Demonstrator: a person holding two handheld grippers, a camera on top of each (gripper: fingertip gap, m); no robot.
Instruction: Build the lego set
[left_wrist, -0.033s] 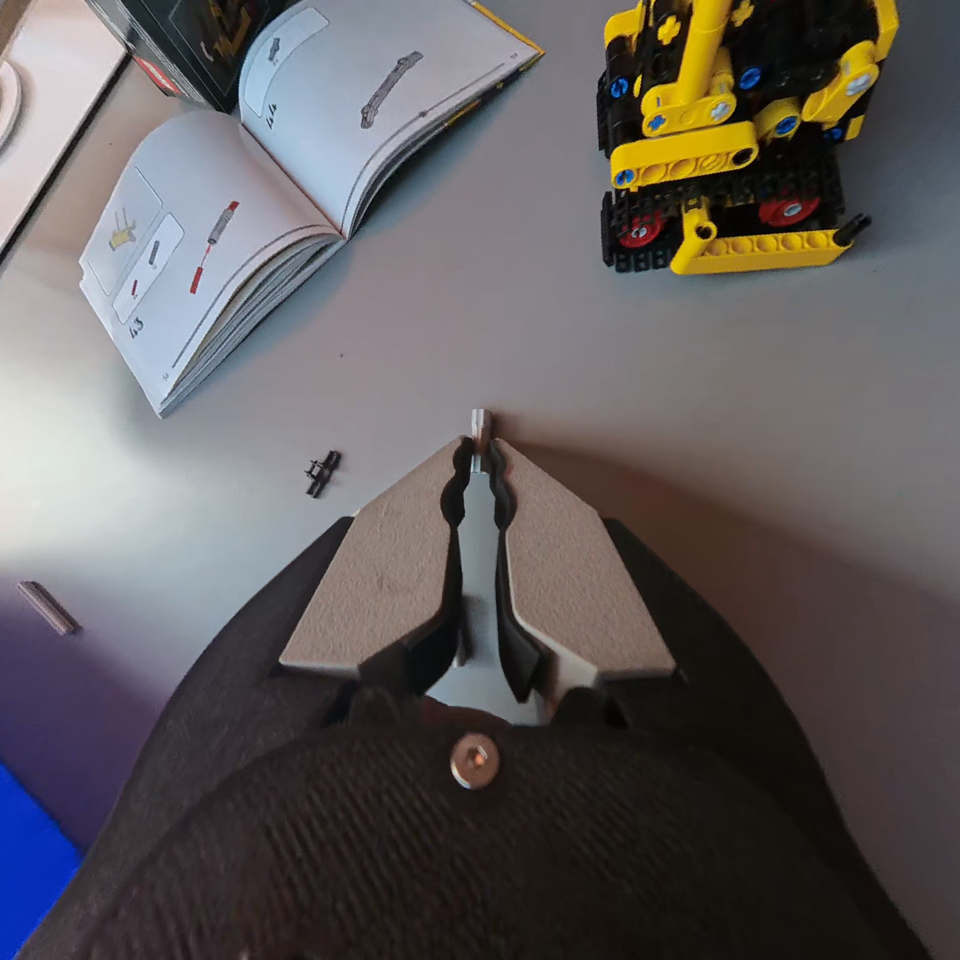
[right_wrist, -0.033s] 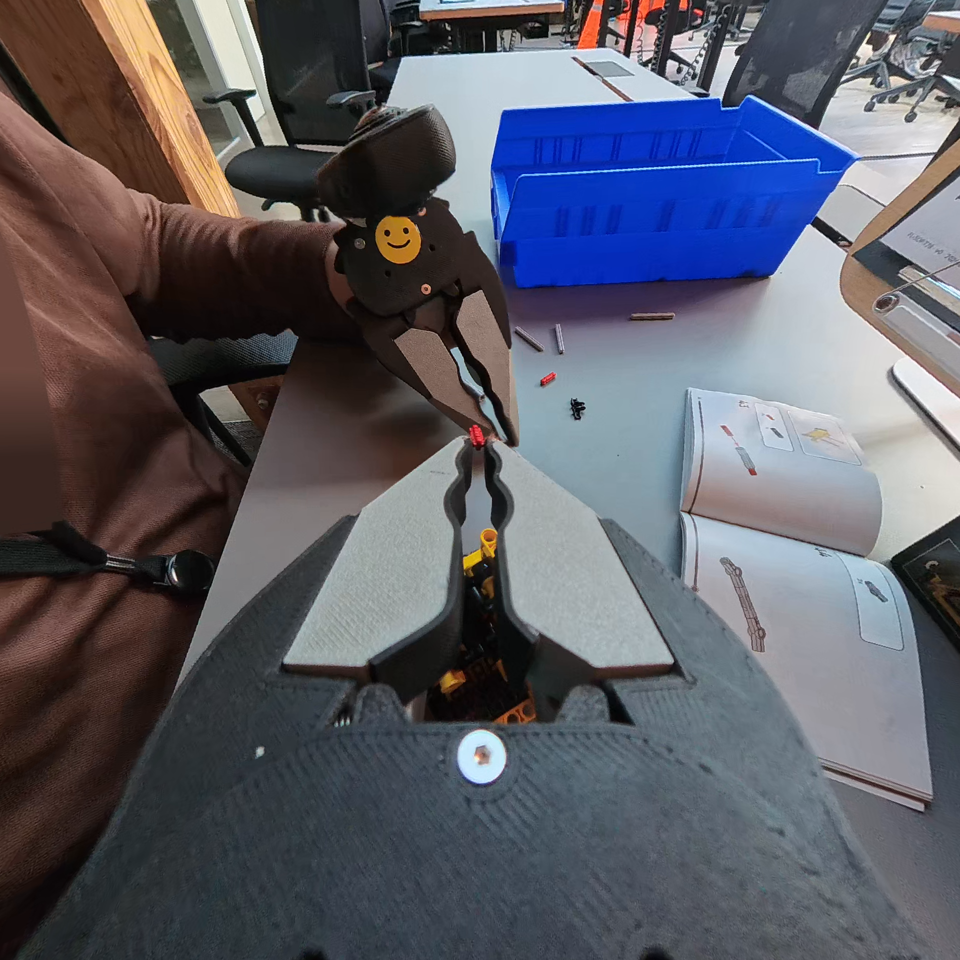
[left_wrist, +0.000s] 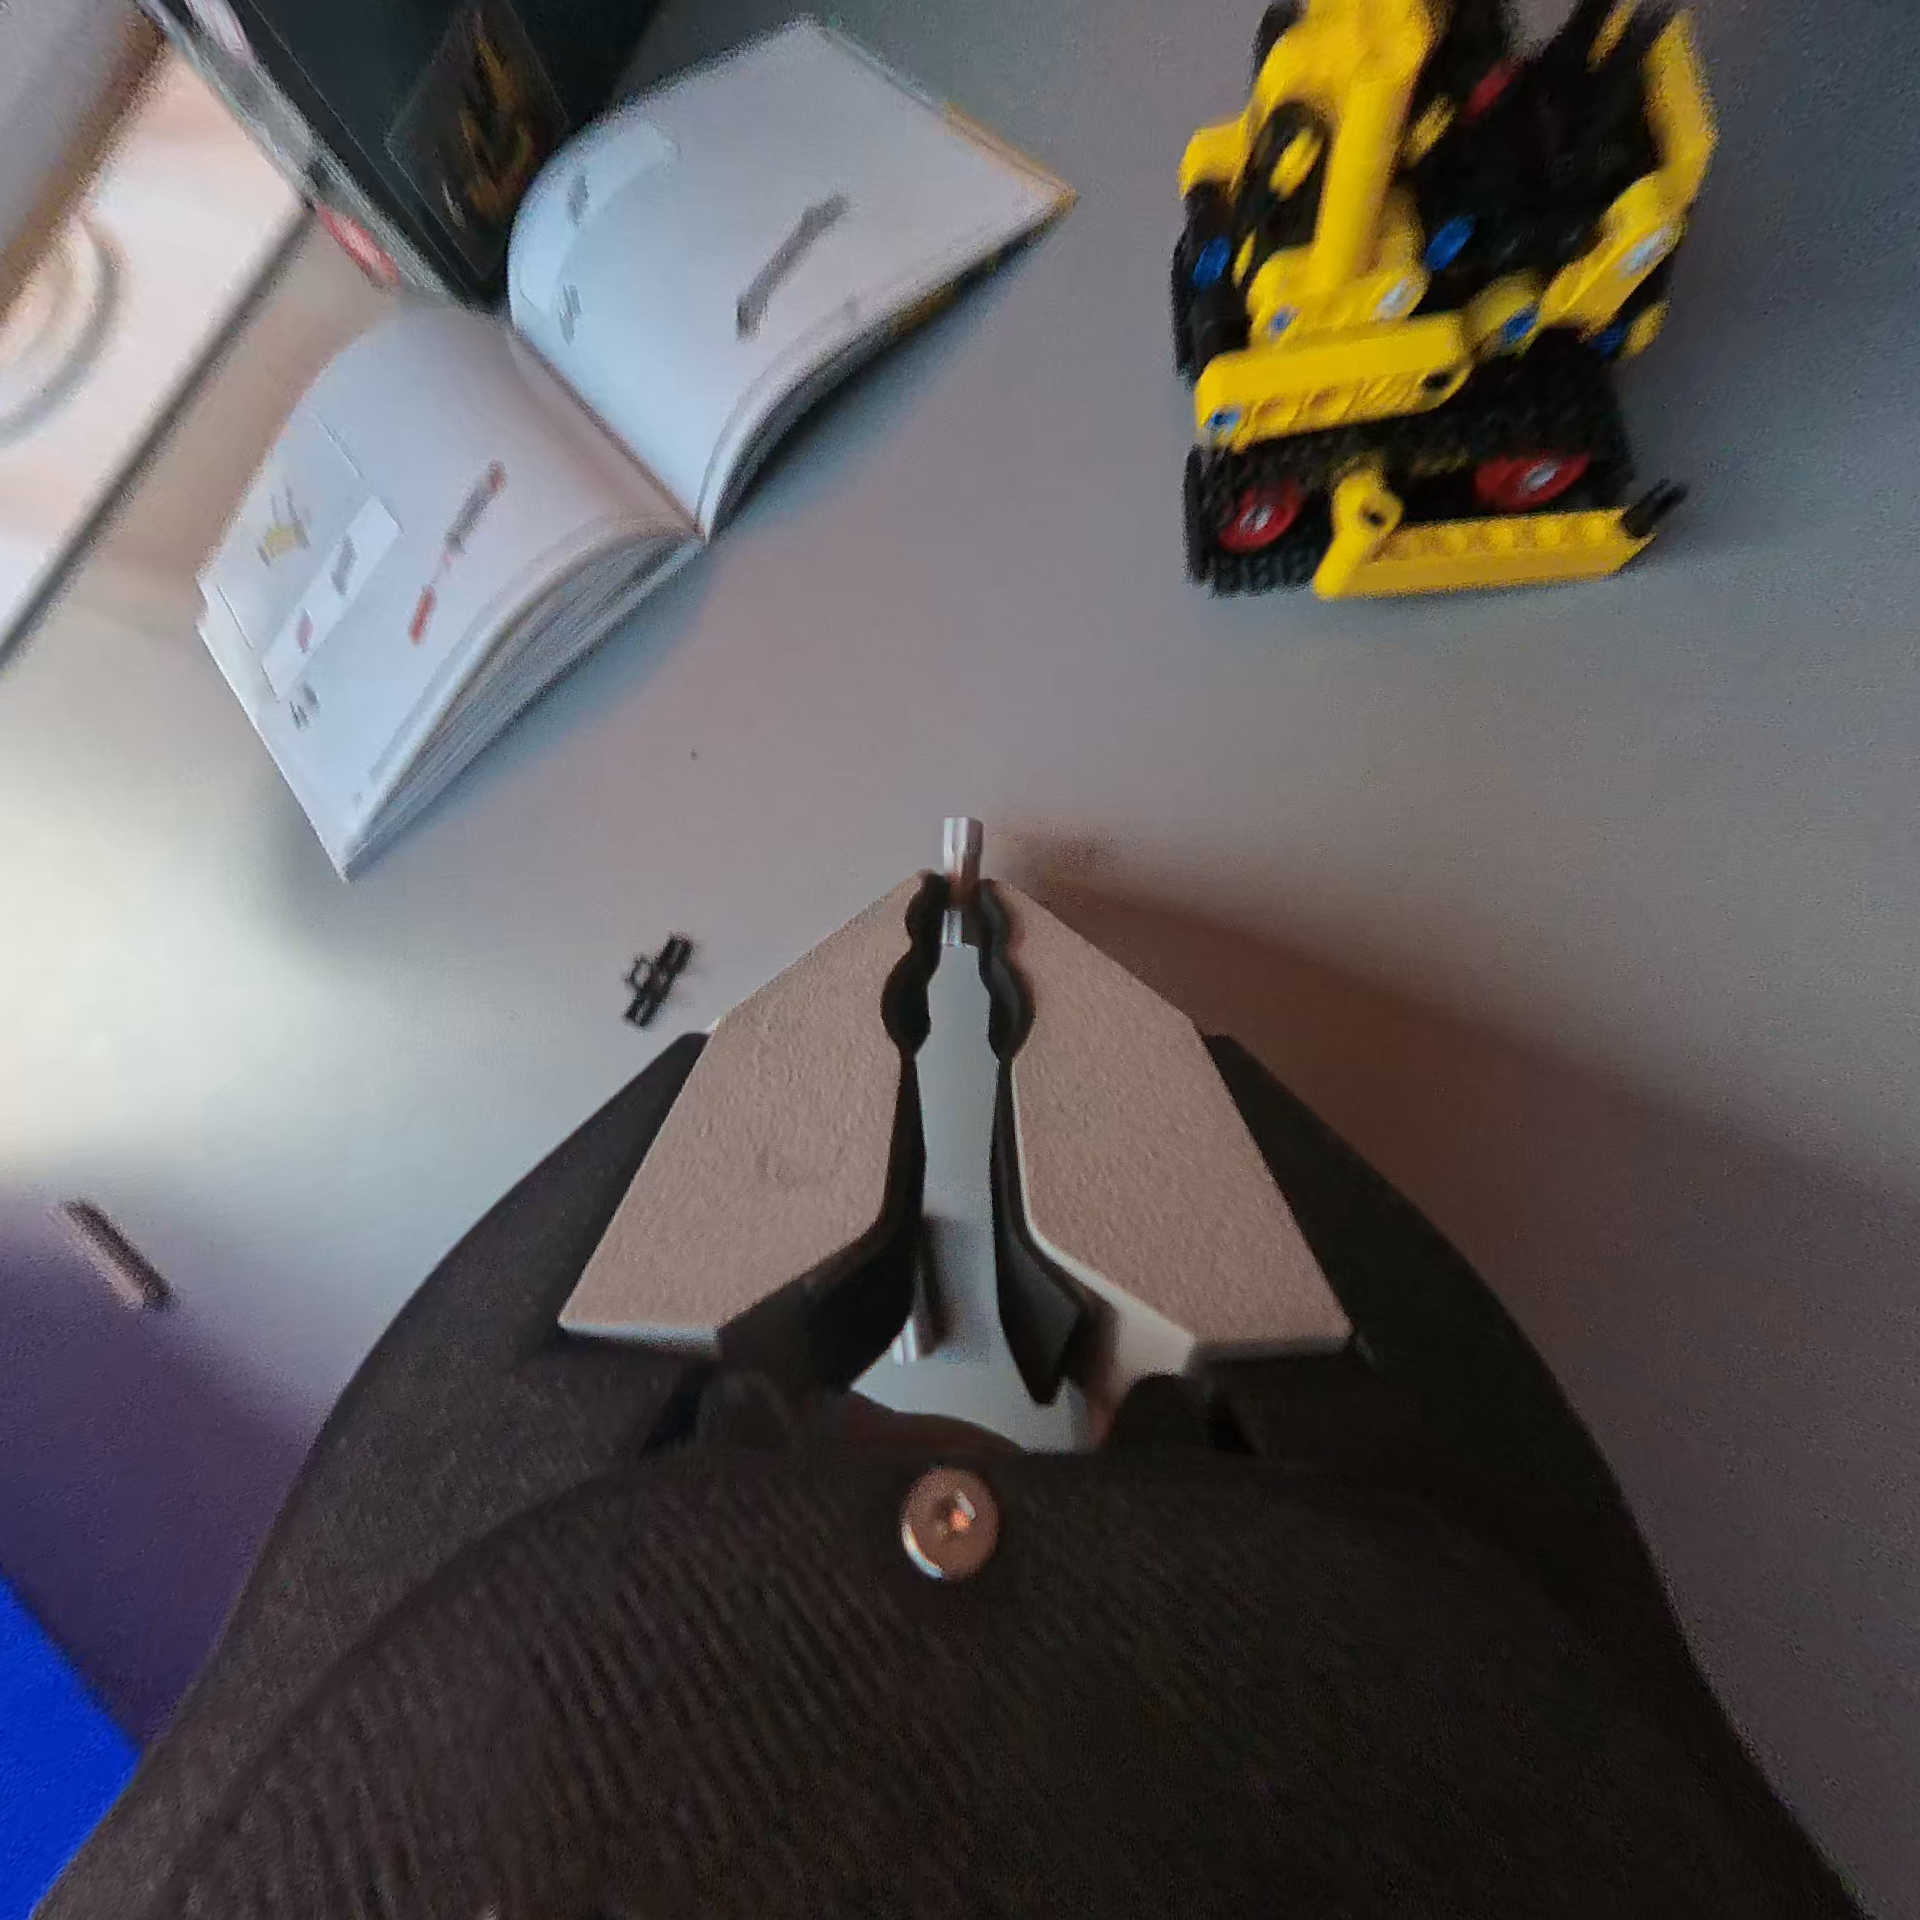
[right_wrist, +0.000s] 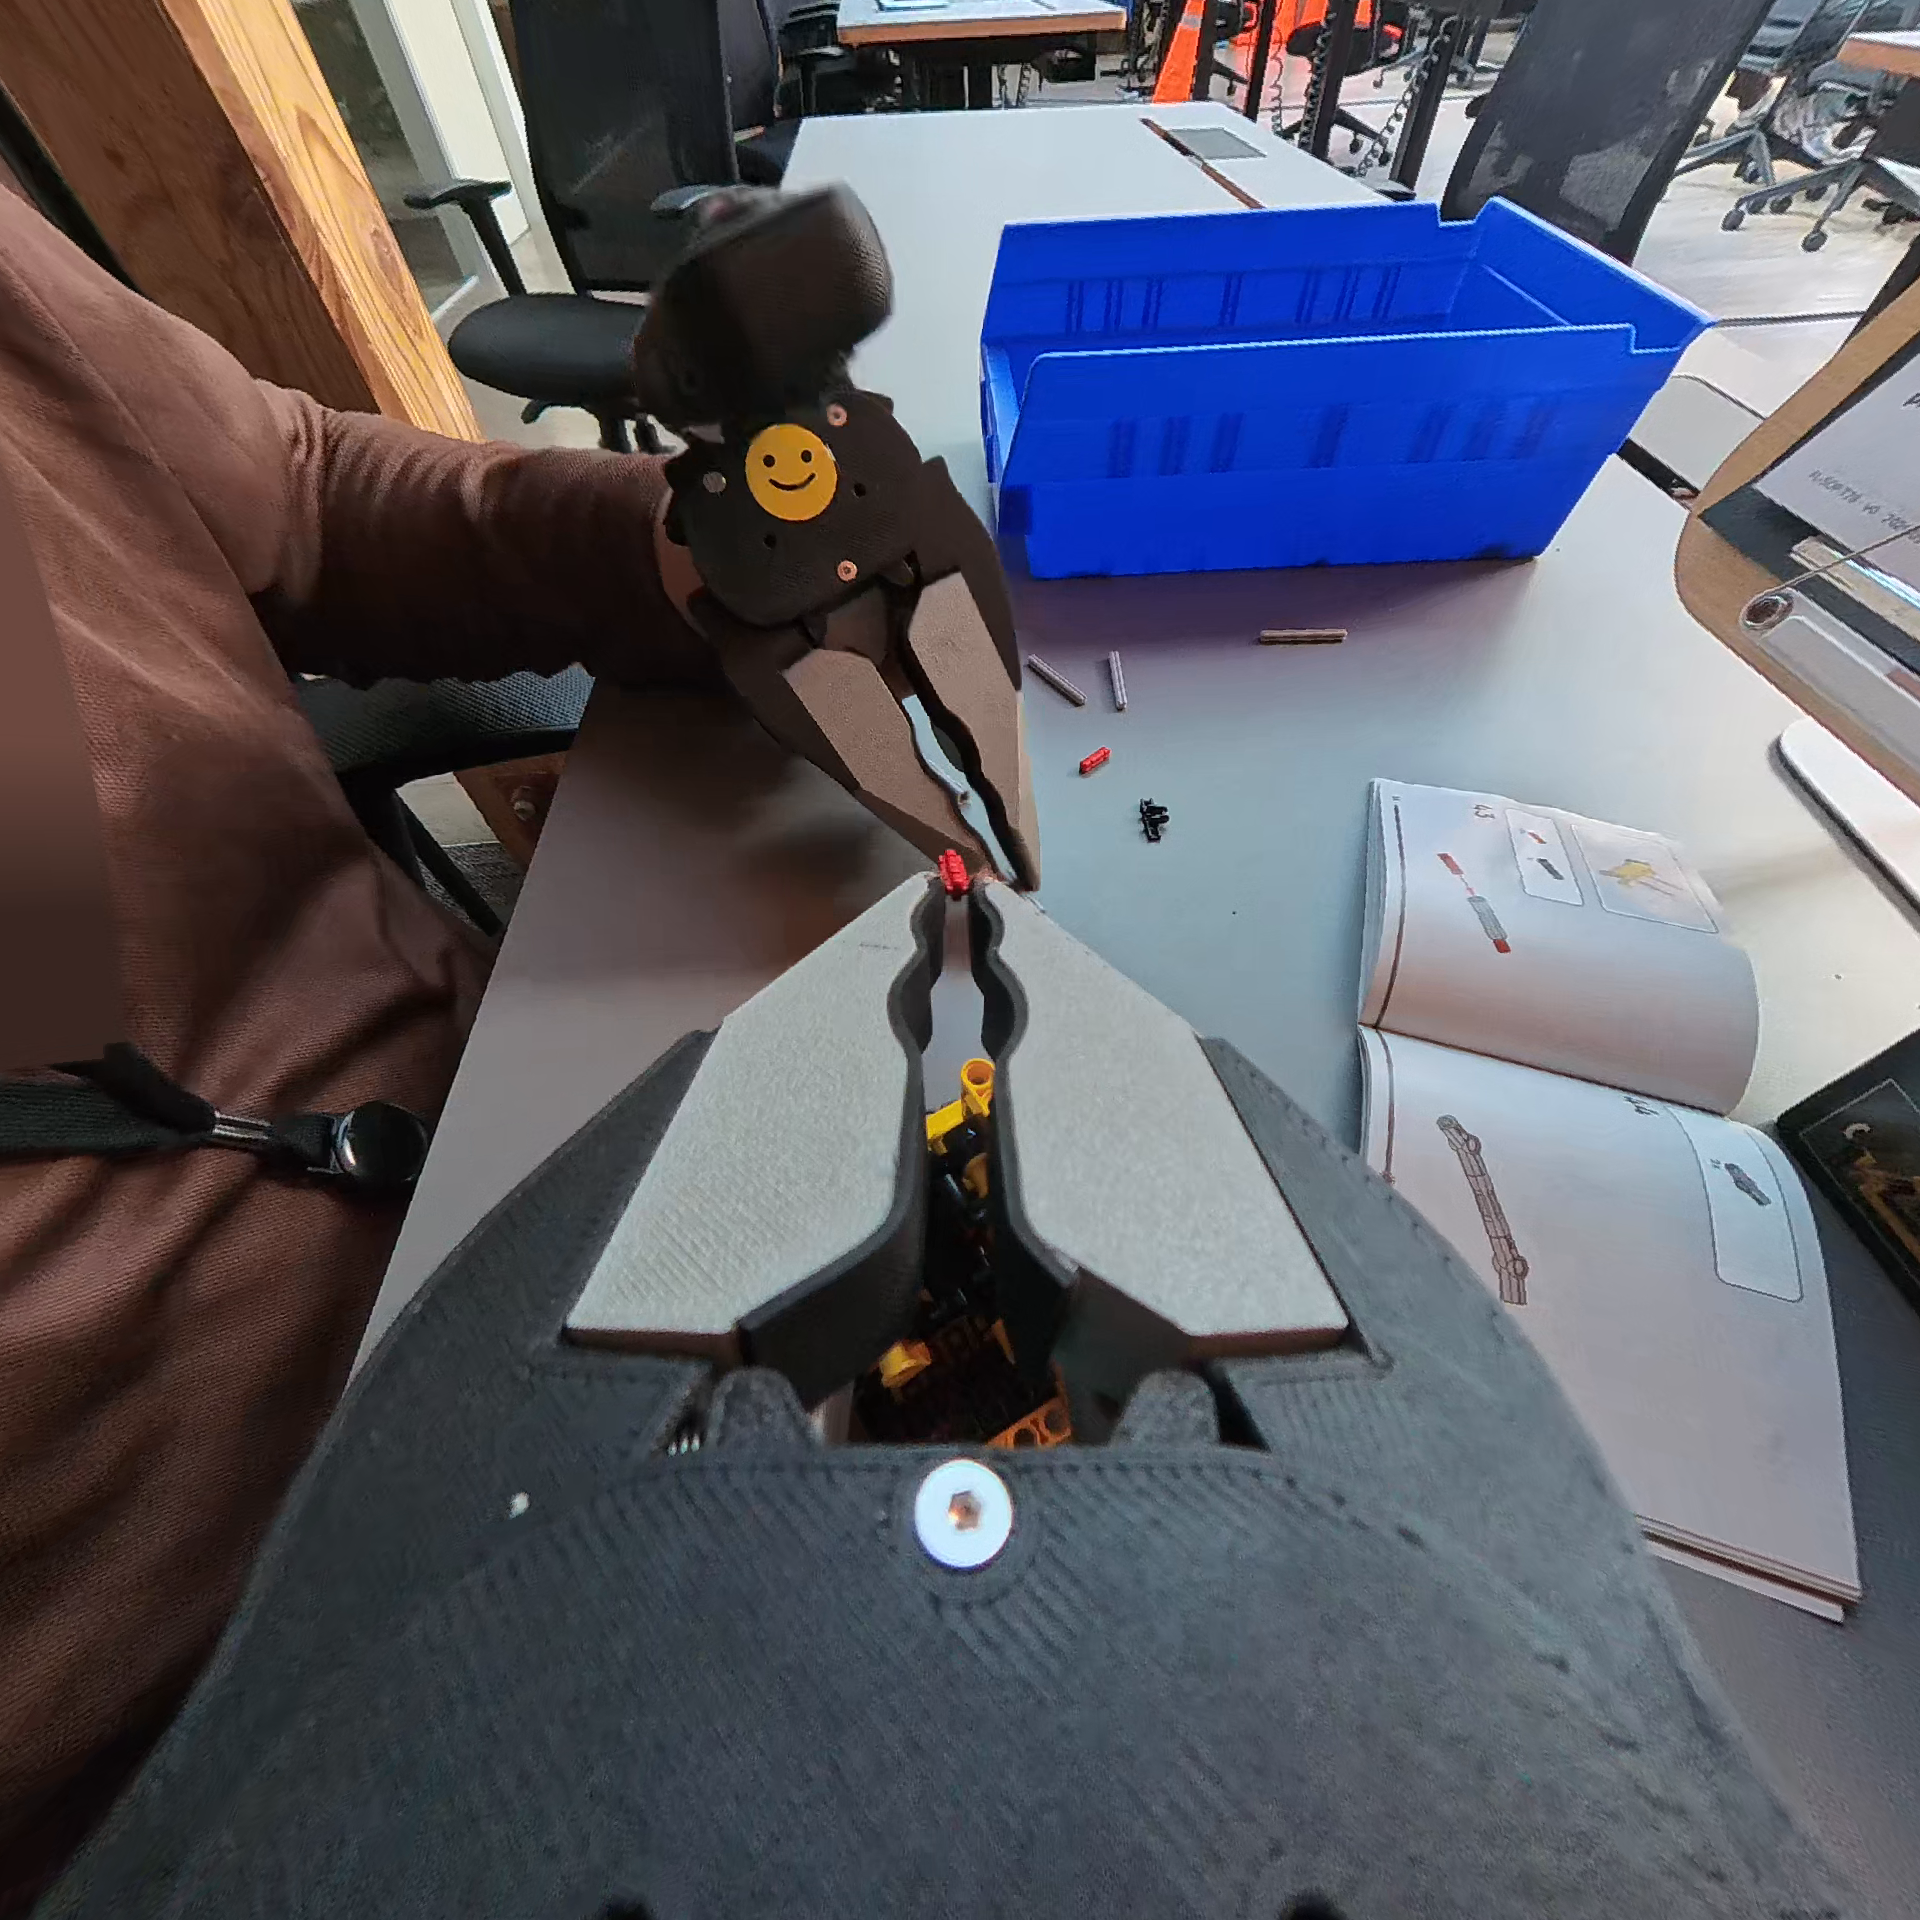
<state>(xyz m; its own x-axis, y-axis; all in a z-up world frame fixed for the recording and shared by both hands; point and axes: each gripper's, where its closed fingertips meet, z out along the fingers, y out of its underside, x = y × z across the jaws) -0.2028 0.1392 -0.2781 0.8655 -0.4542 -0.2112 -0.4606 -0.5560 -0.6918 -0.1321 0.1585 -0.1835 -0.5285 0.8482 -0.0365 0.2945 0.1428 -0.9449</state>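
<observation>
The left gripper is pinching a small light-grey pin at its fingertips, jaws nearly closed, above the grey table; the right gripper is likewise clamping a small red pin, tip to tip with the left gripper. A small black connector is lying just left of the left gripper, with grey axles, a red piece and a blue bin beyond. The open instruction booklet is lying farther out, and the yellow-and-black lego vehicle is standing well apart.
</observation>
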